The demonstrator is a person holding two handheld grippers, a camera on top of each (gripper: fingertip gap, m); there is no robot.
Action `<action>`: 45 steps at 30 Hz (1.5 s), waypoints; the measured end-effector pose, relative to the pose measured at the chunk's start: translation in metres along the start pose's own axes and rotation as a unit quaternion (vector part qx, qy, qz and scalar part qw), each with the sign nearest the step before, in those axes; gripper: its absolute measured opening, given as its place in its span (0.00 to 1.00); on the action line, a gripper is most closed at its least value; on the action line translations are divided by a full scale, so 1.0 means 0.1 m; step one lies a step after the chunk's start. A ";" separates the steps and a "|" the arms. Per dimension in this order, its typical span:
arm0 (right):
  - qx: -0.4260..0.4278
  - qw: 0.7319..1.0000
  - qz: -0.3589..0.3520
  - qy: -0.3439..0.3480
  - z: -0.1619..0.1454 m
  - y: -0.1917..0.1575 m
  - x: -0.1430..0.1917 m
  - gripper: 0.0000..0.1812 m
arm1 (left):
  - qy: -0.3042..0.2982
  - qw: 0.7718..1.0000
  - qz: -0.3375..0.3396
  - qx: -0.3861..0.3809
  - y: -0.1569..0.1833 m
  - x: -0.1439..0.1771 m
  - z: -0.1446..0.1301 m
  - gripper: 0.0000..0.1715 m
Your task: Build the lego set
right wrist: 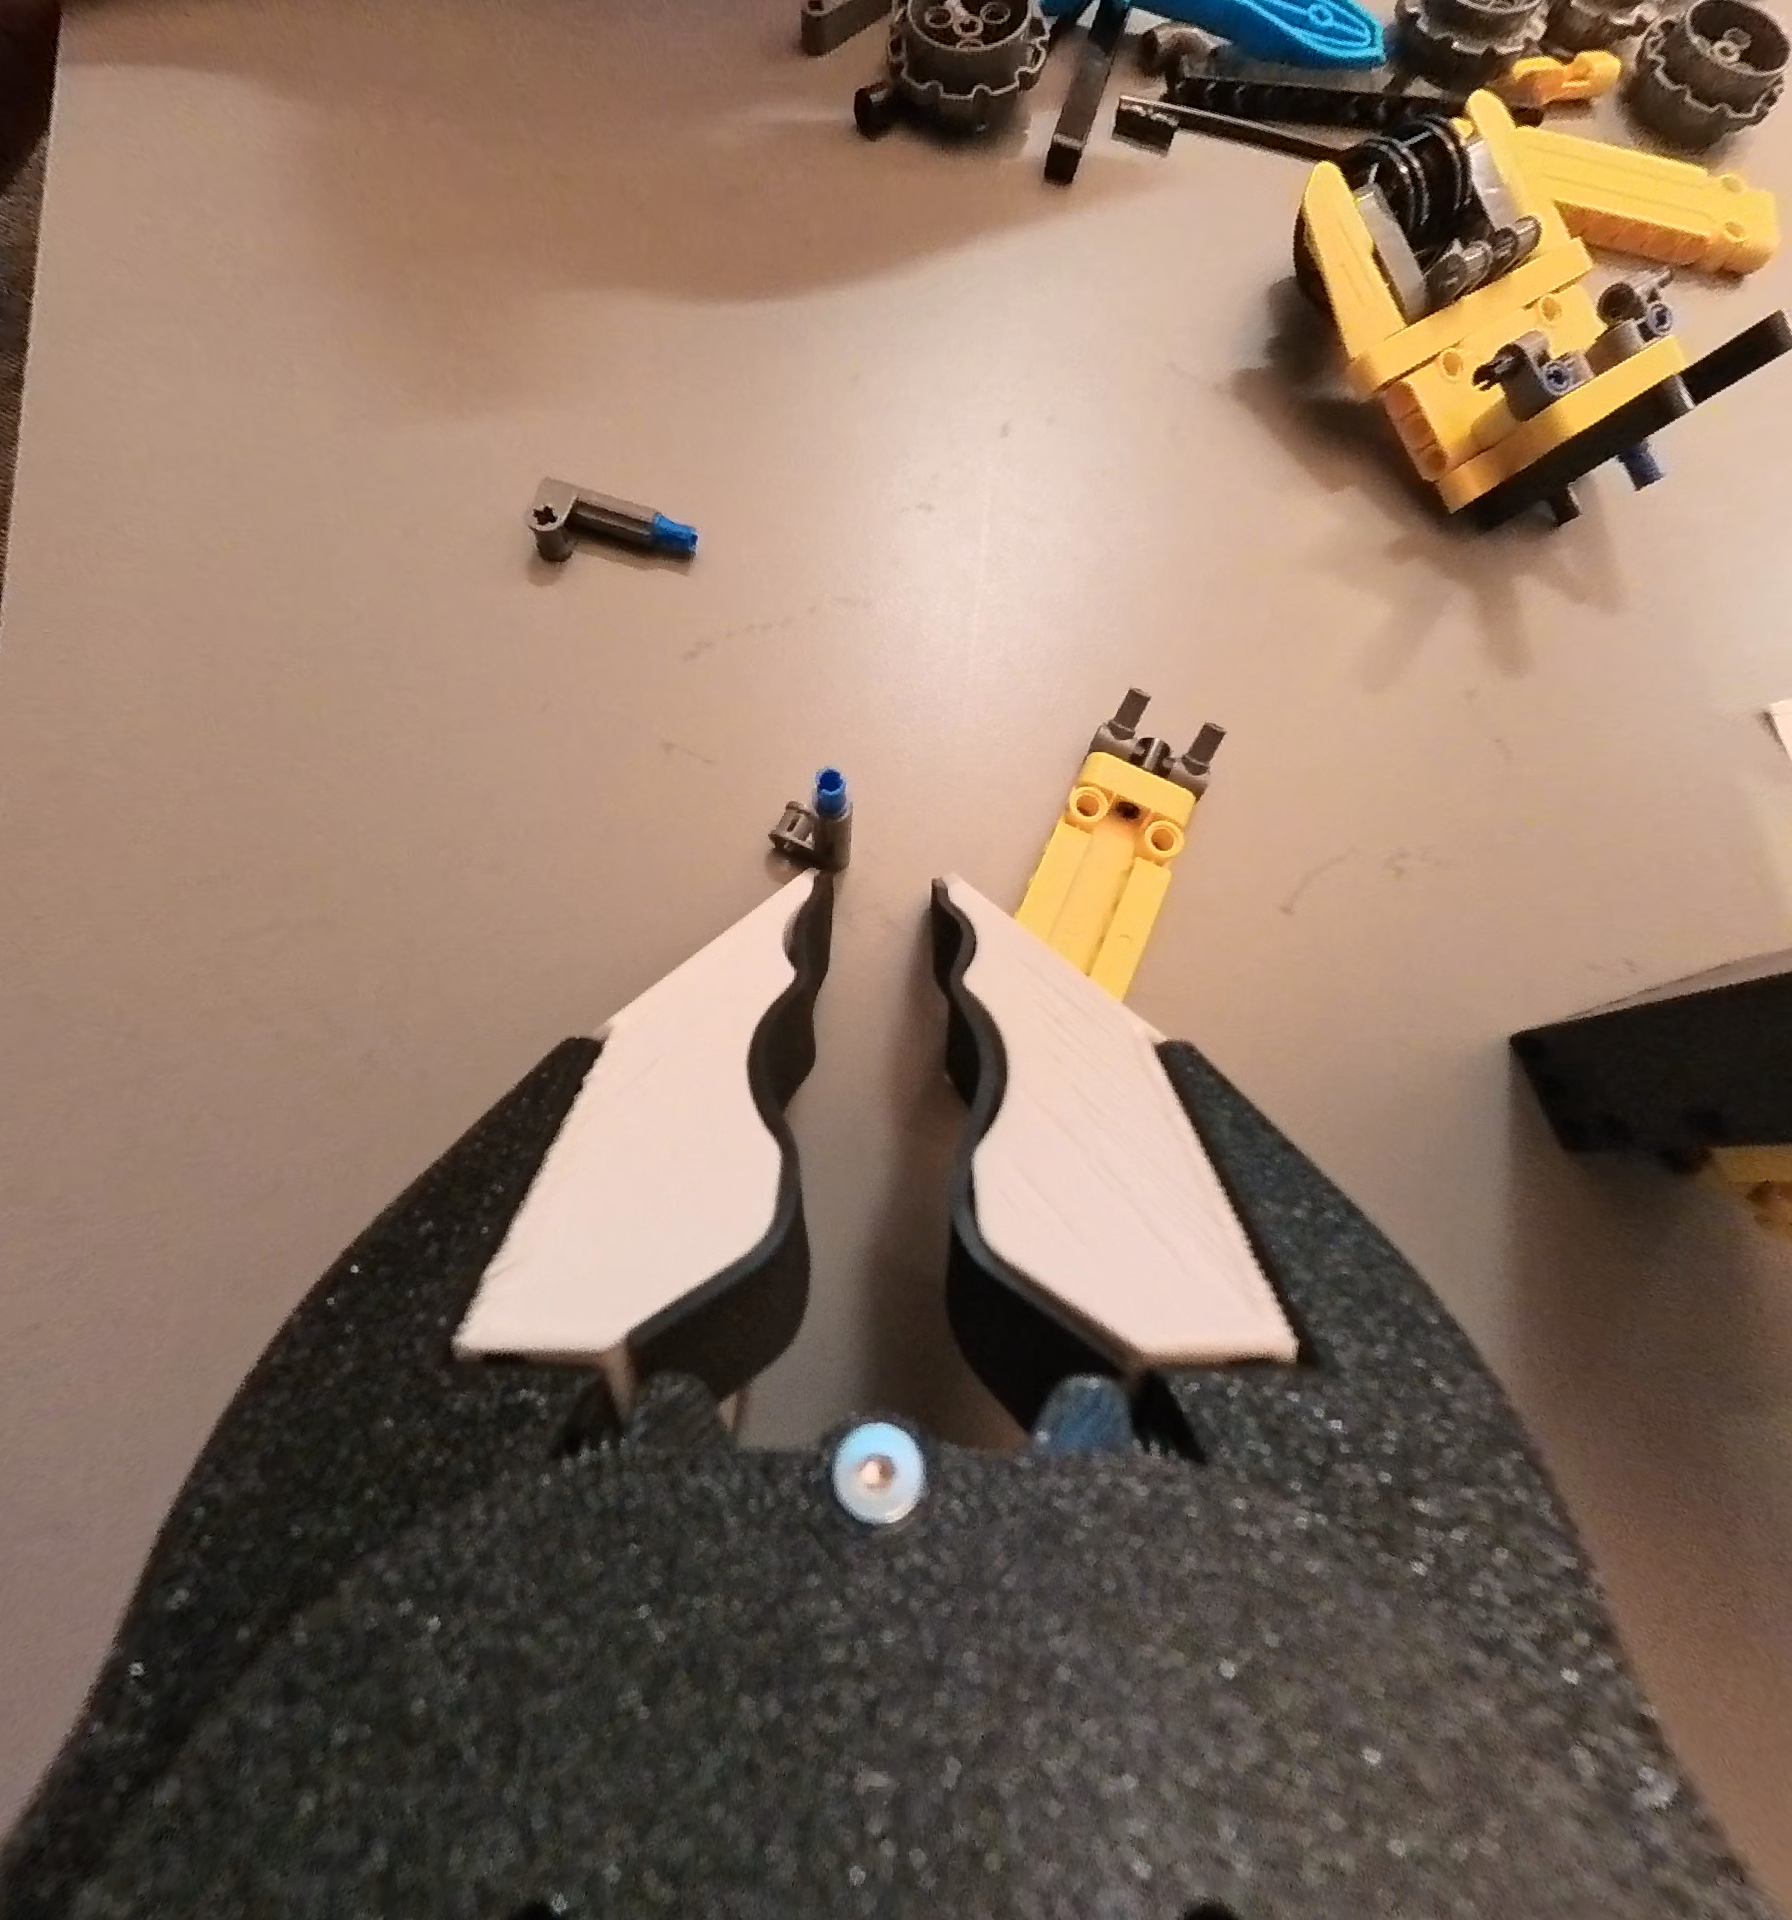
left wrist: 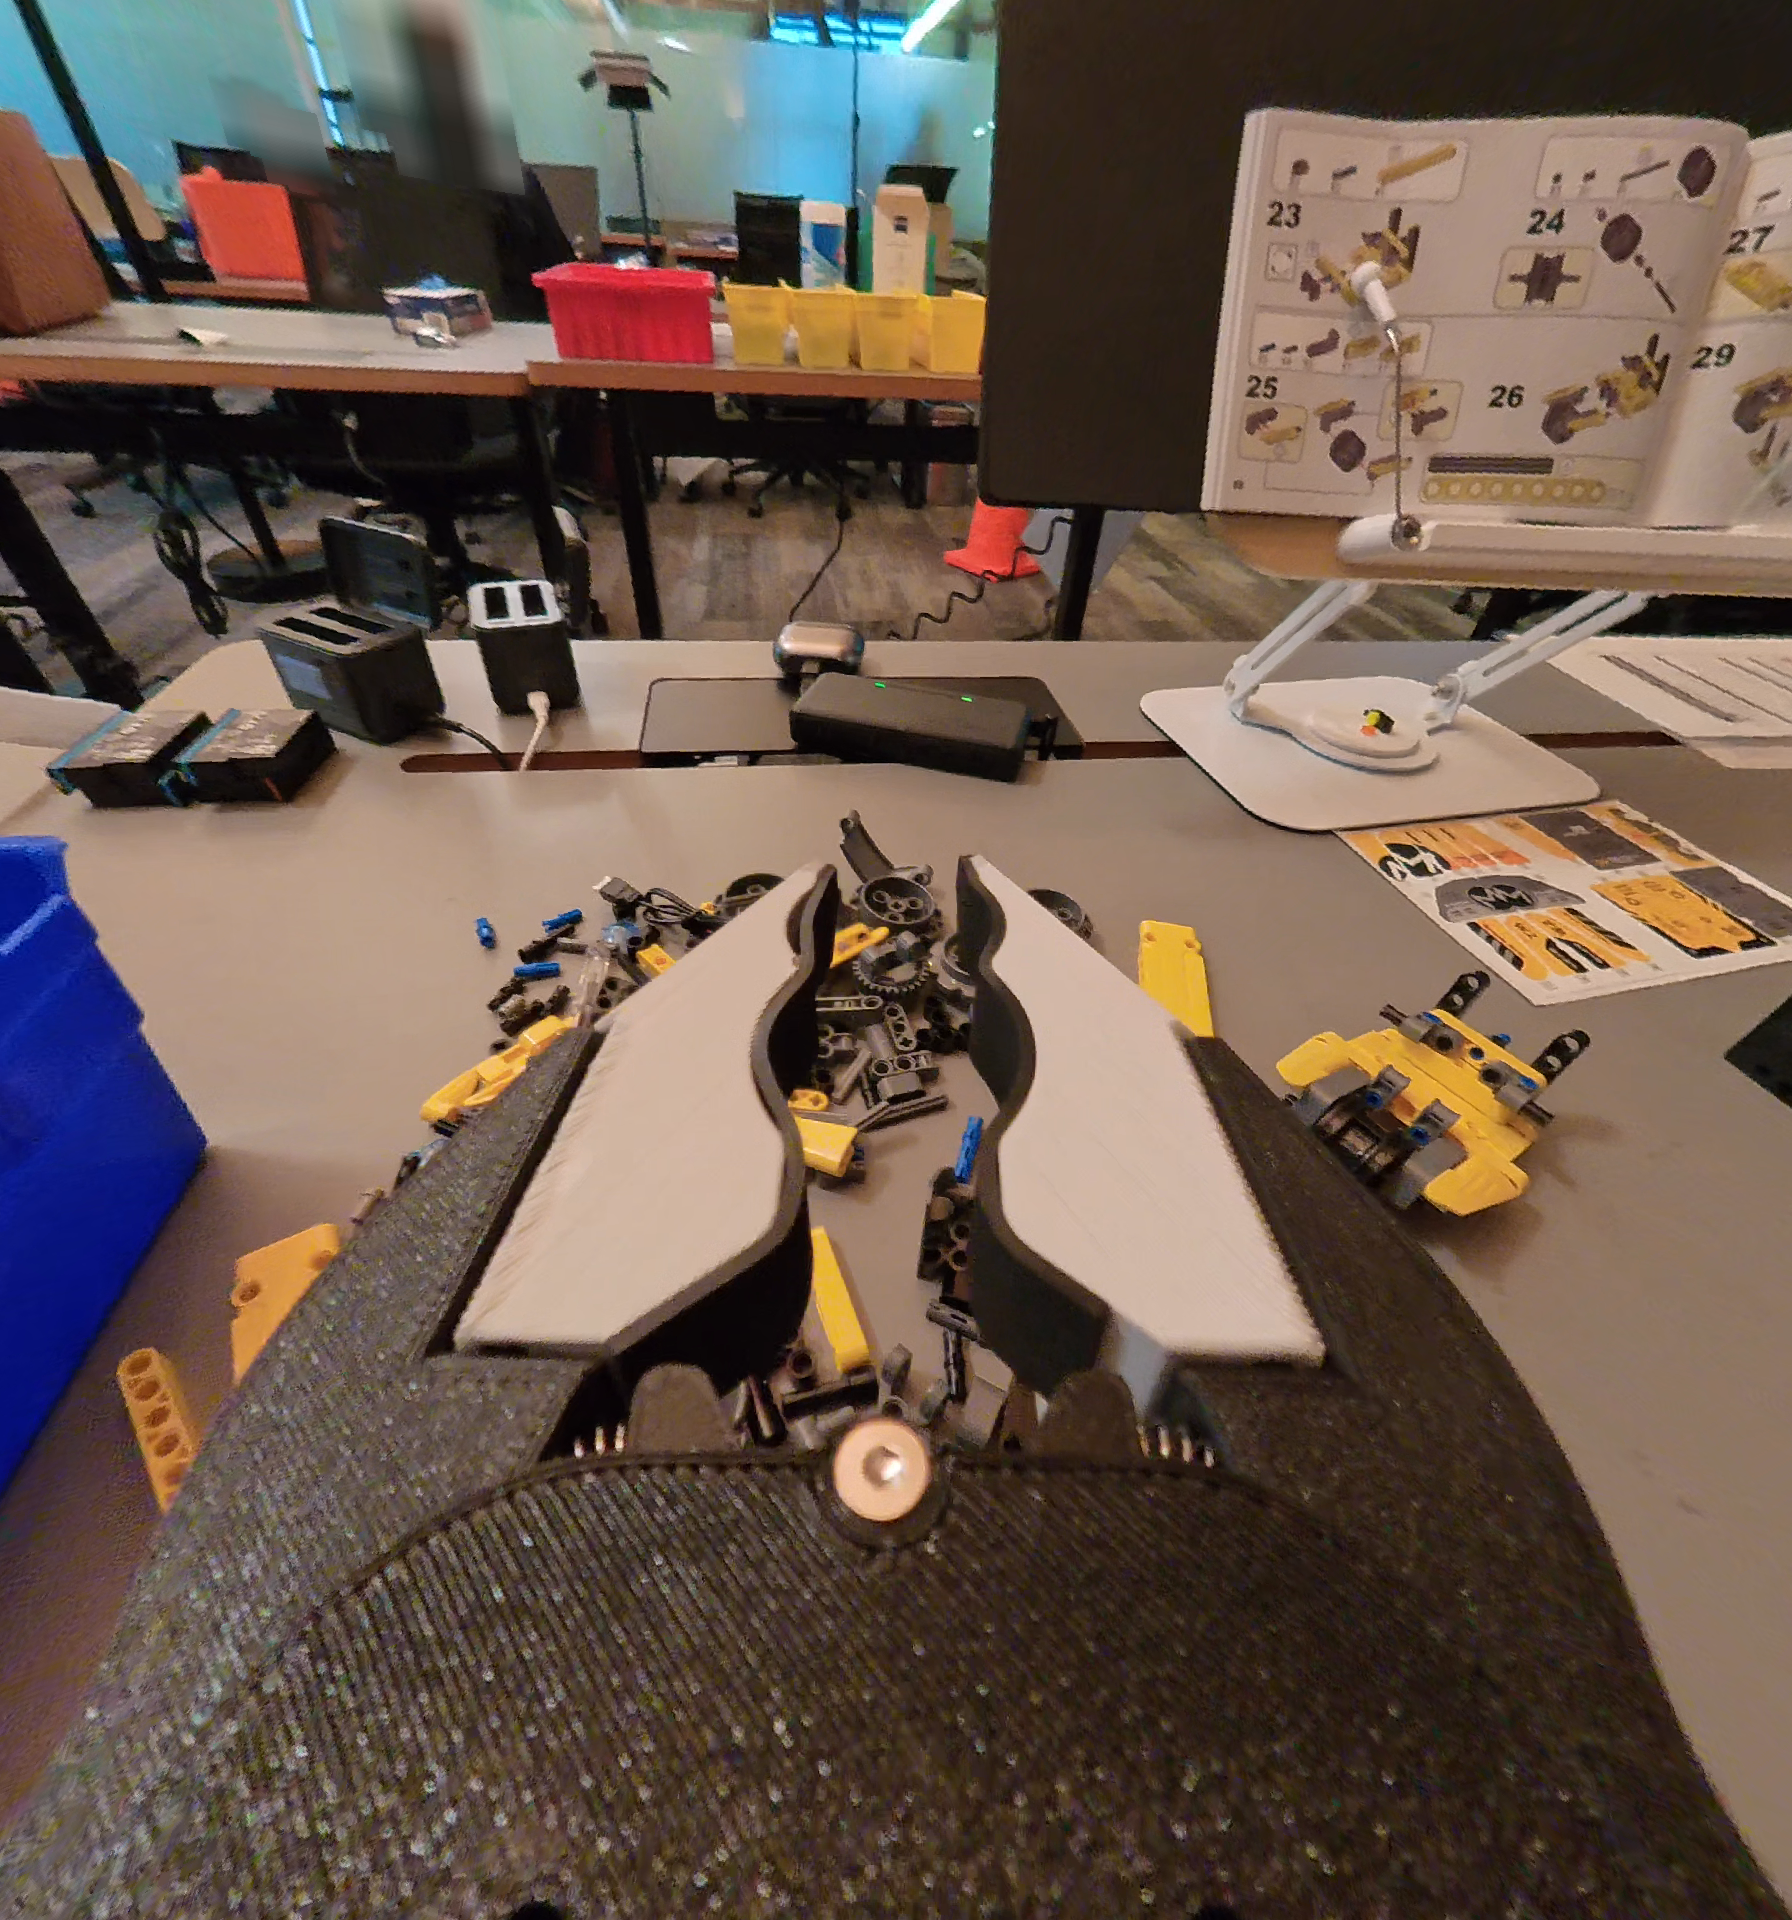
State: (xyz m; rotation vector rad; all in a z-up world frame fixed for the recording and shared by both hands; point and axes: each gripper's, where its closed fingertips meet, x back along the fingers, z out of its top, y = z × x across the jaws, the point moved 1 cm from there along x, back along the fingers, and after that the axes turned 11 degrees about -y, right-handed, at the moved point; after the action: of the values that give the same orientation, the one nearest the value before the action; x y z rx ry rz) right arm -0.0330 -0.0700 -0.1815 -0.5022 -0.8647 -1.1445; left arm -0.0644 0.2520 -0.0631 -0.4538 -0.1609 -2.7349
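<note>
Both views are bright, lit evenly from overhead, and bowed at the edges by the wide lens. The right wrist view is warmer and soft with blur, a broad shadow crossing its upper left; the left wrist view's distant background is hazy.

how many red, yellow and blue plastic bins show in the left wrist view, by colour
red ribbed plastic bin on the far table: 1
yellow plastic bins in a row beside it: 4
blue plastic bin at the near table's left edge: 1
total: 6
</note>
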 end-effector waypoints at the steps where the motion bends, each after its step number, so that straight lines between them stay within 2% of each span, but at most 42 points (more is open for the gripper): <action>1: 0.000 1.000 0.000 0.000 0.00 0.00 0.00 0.10 | 0.004 1.000 0.003 0.001 -0.01 0.01 0.01 0.11; 18: 0.002 1.000 -0.001 -0.001 0.00 0.00 0.00 0.10 | 0.014 1.000 0.002 0.016 -0.05 0.04 0.04 0.12; 45: -0.004 1.000 0.003 -0.004 -0.01 0.01 -0.01 0.11 | -0.014 1.000 -0.009 0.003 0.03 -0.04 -0.04 0.15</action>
State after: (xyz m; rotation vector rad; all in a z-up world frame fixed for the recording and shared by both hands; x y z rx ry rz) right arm -0.0322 -0.0702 -0.1827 -0.5161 -0.8651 -1.1426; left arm -0.0613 0.2503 -0.0682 -0.4925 -0.1824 -2.7449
